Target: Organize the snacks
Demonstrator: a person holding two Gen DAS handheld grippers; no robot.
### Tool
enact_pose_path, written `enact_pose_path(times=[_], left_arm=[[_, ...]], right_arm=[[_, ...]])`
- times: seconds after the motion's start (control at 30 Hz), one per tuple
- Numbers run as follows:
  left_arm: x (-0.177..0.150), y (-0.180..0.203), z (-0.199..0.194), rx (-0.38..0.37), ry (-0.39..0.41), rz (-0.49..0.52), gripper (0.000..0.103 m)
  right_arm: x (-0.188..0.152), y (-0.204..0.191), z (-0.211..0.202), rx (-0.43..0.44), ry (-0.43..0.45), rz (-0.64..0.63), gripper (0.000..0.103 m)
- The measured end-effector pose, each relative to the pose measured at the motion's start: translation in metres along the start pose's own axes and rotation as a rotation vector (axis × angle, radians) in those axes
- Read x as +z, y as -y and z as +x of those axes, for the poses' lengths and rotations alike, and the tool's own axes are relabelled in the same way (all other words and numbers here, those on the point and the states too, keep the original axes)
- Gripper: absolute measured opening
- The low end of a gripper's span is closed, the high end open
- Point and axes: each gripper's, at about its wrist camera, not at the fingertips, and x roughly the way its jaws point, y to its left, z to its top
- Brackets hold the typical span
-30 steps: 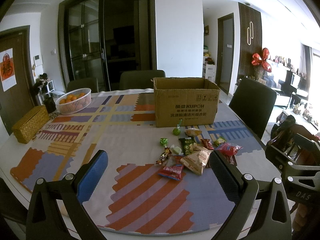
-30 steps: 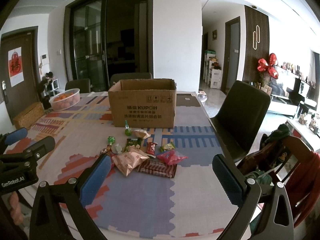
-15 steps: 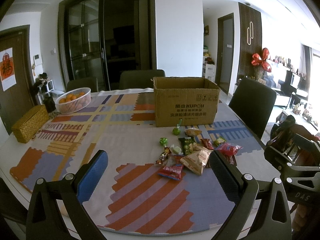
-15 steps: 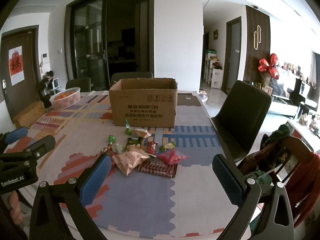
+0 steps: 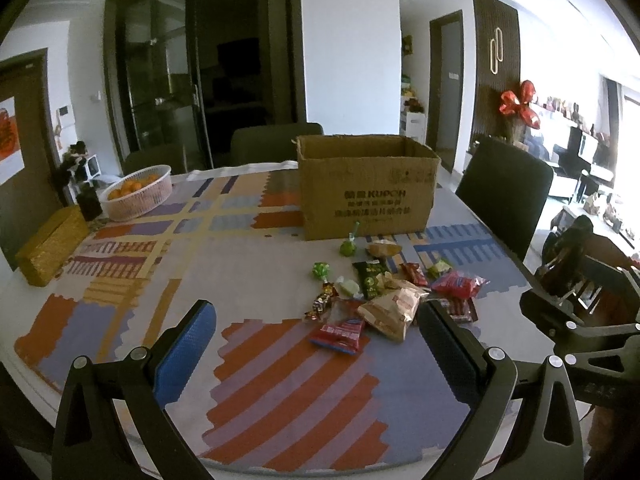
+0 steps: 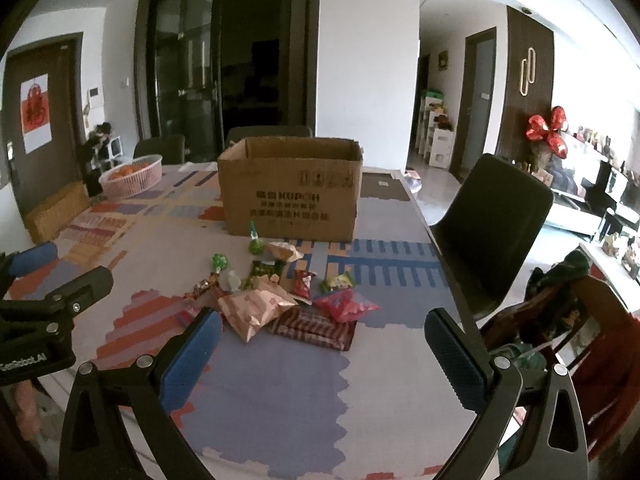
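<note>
Woven straw-coloured box (image 5: 50, 242) sits at the worktop's far left edge, next to a white mesh basket of oranges (image 5: 138, 191); both lie well apart from the work and appear to be bystanders. Left claw (image 5: 316, 344) hovers over the near edge of the patterned worktop cloth (image 5: 280, 380), pads spread wide and holding nothing. Loose snack packets (image 5: 376, 292) lie heaped mid-worktop, just in front of the open brown cardboard box (image 5: 366, 186), which is judged the intended receptacle since its flaps stand open beside them. Right claw (image 6: 322, 354) likewise stands apart and empty, facing the tan crisp bag (image 6: 254, 308) nearest it. Box interior is hidden from both views. Packets overlap; labels and exact count cannot be made out. A black chair (image 6: 494, 232) stands at the right.
</note>
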Motion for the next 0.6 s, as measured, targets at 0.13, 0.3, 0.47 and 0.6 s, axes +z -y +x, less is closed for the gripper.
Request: enact_pose_path(times=[0.13, 0.3, 0.47, 0.6], left_arm=[[0.003, 0.003, 0.014, -0.004, -0.018, 0.018, 0.103], [0.007, 0.012, 0.036, -0.029, -0.045, 0.052, 0.103], [0.010, 0.024, 0.060, -0.063, -0.082, 0.087, 0.100], [0.011, 0.034, 0.080, -0.105, -0.122, 0.108, 0.095]], right_arm=[[0.002, 0.002, 0.013, 0.007, -0.027, -0.018, 0.102], [0.007, 0.007, 0.036, 0.021, -0.071, -0.043, 0.102], [0.012, 0.017, 0.062, 0.034, -0.125, -0.059, 0.102], [0.016, 0.023, 0.081, 0.041, -0.162, -0.071, 0.102]])
